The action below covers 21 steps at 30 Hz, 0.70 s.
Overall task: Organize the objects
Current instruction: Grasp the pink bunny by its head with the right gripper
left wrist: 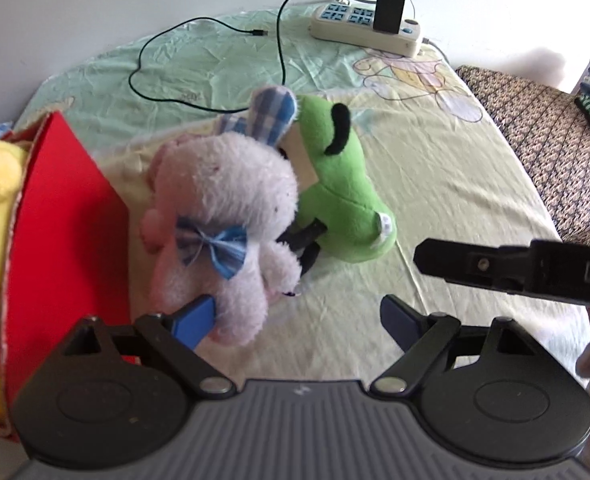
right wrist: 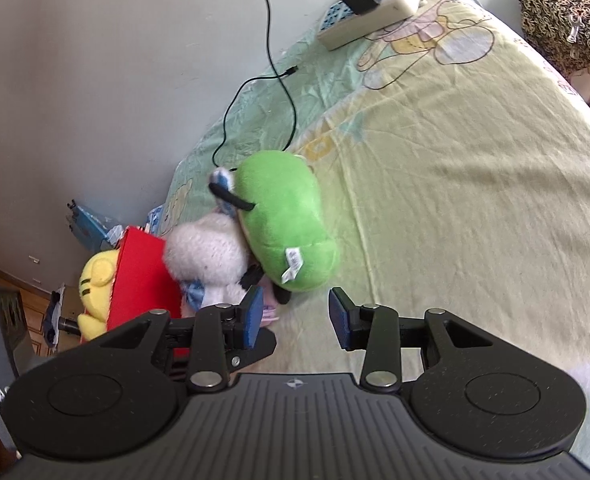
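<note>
Lying on the bed, the fluffy pale-pink plush rabbit (left wrist: 223,208) and soft green plush frog (left wrist: 343,196) look light and squashy, so pinch a fat limb; both the left tool (left wrist: 295,316) and right tool (right wrist: 295,316) gape open, empty

Our left gripper (left wrist: 297,318) has its fingers wide apart. Our right gripper (right wrist: 295,316) gapes too, sitting at three o'clock from it.
</note>
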### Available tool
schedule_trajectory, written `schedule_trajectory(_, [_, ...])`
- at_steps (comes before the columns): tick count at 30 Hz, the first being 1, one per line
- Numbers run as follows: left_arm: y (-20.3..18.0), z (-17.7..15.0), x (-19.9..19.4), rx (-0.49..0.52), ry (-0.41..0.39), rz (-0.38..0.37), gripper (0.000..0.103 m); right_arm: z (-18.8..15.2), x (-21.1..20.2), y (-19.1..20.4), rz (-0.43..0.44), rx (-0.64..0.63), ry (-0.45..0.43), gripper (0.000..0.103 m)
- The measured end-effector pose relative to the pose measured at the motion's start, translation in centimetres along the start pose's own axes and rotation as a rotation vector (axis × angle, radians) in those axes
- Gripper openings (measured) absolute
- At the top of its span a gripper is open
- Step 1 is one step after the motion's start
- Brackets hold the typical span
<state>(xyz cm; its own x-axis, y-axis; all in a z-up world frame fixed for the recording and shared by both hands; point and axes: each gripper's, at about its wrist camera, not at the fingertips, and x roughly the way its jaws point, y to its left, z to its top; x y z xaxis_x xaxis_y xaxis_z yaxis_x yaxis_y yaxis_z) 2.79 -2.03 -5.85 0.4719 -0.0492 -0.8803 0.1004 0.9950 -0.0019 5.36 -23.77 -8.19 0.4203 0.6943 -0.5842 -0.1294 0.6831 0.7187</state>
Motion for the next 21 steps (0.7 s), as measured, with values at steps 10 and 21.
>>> schedule_trajectory(10, [1.2,0.3,0.2,-0.018,-0.037,-0.029,0.087,1.5,1.6,0.6,-0.001,-0.045,-0.013,0.049])
schedule_trajectory(21, [3.1,0.0,-0.1,-0.029,-0.088,-0.001,0.087,1.9,4.4,3.4,0.180,-0.137,0.061,0.050])
